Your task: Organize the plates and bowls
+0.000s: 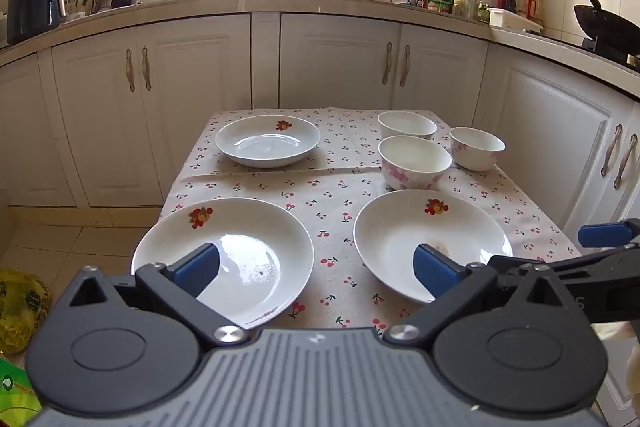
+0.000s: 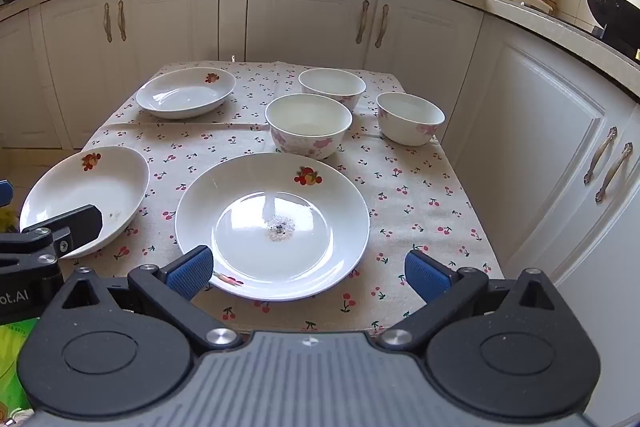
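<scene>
We see three plates and three bowls, all upright, openings up; round, so no long axis to call. Near-left plate [image 1: 224, 259] sits at the worktop's [image 2: 420, 195] near-left corner, near-right plate [image 2: 272, 223] by the near edge, far plate [image 2: 186, 93] at the far-left corner. All white with a fruit decal on the rim. Bowls cluster far-right: front bowl [image 2: 308, 125], back bowl [image 2: 332, 85], right bowl [image 2: 410, 117], white with pink flowers. Left tool [image 1: 316, 267] wide, nothing between its pads, held over the gap between the near plates. Right tool [image 2: 308, 273] wide, empty, over the near-right plate's near rim. Tool bodies cut off both near plates' near rims. Specks in the plate centres, can't tell what.
</scene>
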{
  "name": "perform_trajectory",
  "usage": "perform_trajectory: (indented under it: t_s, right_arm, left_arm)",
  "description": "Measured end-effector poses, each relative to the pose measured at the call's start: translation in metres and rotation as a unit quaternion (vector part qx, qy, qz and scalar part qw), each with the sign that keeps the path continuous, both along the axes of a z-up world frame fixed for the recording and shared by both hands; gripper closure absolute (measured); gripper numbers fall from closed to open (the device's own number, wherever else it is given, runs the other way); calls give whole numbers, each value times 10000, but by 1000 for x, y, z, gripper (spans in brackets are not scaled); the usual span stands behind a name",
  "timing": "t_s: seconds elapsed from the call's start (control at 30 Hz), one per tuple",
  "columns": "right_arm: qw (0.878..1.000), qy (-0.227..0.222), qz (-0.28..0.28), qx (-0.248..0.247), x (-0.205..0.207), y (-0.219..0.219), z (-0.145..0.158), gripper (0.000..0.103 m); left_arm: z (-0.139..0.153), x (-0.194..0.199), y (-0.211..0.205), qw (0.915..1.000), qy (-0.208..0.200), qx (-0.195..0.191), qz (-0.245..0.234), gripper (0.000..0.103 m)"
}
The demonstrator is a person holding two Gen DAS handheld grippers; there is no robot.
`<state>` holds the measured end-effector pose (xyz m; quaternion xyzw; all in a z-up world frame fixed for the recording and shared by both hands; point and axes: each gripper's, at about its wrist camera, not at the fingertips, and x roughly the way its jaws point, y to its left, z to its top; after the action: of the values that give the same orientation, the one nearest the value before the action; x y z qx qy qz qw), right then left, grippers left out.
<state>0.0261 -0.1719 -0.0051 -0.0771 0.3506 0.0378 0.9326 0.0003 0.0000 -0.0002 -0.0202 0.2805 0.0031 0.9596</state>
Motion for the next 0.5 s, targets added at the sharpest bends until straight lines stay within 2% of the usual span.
perform_trajectory:
  t_s: [0.5]
  right_arm:
    - [10000,-59,-7,-7,-4,0,4,0]
  left_arm:
    - [3,-1,1,10000,-8,-70,22,1]
